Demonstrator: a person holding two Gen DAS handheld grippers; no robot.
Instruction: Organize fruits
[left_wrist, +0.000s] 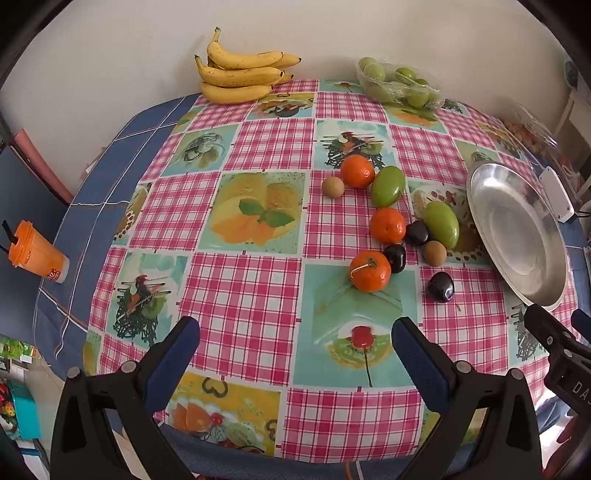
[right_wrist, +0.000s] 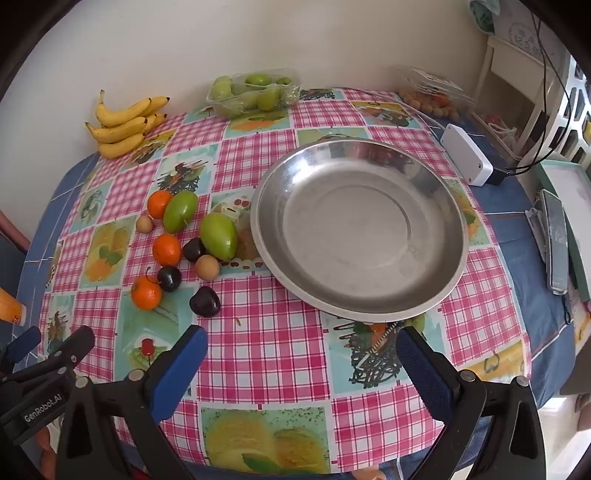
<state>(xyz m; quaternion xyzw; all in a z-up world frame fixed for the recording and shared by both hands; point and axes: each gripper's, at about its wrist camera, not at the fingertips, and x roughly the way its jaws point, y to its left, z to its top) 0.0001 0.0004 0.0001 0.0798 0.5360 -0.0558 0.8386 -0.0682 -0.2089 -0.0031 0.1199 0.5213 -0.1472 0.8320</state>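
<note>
Both tools agape and empty, left tool (left_wrist: 295, 341), right tool (right_wrist: 301, 349), orange cup (left_wrist: 35, 253) fully visible only from left

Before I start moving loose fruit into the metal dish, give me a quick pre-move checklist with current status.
1. Left gripper open, nothing between its fingers: ok.
2. Right gripper open, nothing held: ok.
3. Steel dish holds nothing, upright on the tablecloth: ok.
4. Loose fruit beside the dish in view, none in the dish: ok.
5. Nearest dark plum apart from other fruit, room for the fingers: ok.
6. Fruit firmness: cannot tell.
</note>
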